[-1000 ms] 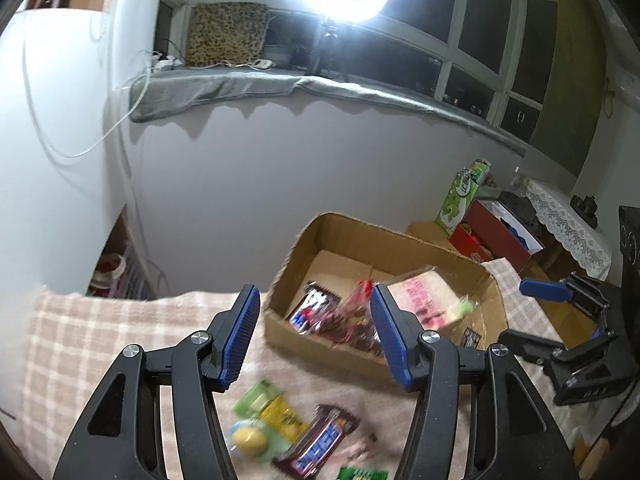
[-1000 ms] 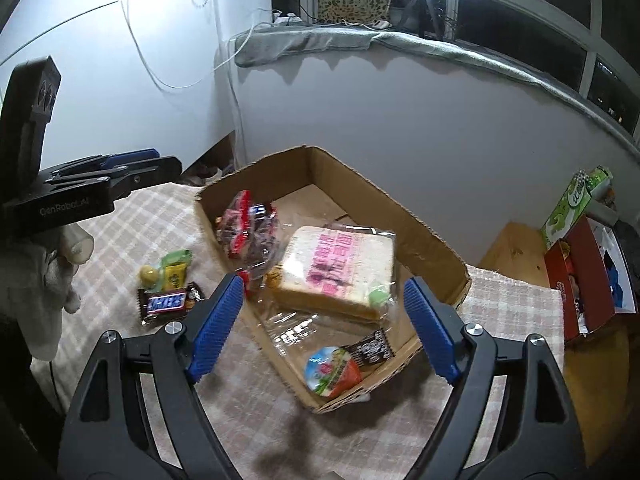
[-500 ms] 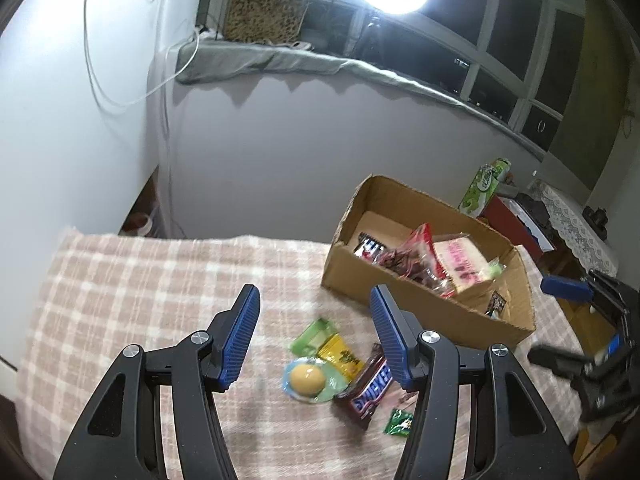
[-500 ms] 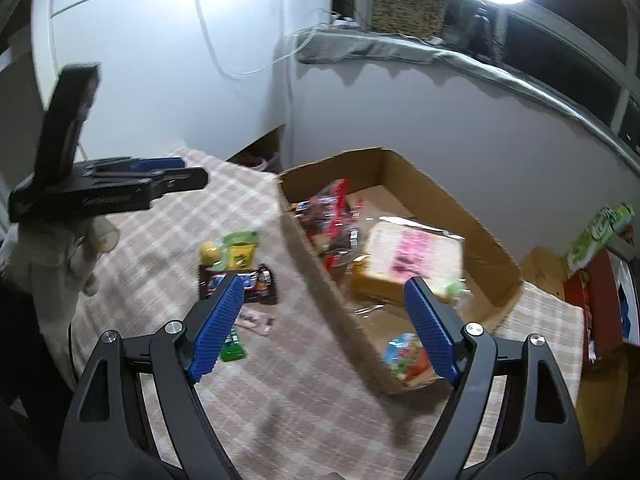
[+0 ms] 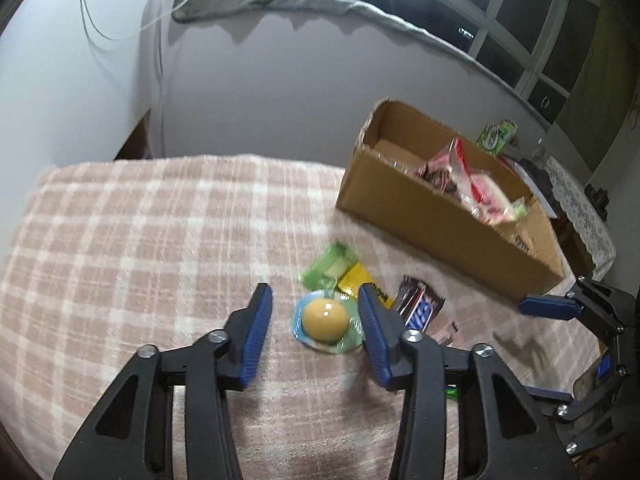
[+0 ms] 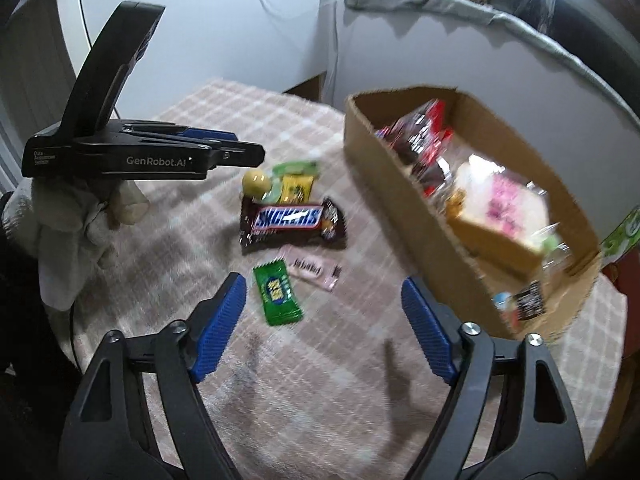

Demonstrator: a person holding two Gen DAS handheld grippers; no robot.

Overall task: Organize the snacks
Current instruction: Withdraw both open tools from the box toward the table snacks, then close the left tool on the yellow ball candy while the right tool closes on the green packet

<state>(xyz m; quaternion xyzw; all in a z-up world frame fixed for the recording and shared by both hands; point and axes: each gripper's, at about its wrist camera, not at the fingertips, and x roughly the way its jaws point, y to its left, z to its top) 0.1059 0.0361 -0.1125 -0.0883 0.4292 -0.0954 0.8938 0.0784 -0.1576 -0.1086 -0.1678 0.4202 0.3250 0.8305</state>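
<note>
Between the left gripper's (image 5: 316, 322) closing jaws now, seemingly untouched — yellow-domed snack (image 5: 325, 322); right gripper (image 6: 322, 330) narrowing, empty.

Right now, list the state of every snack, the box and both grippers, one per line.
left gripper: jaws closing around the yellow ball snack, not yet pressing it.
right gripper: jaws closing, nothing between them.
Snickers bar: flat on the cloth, outside the box.
green packet: flat on the cloth.
cardboard box: open, partly filled.
</note>
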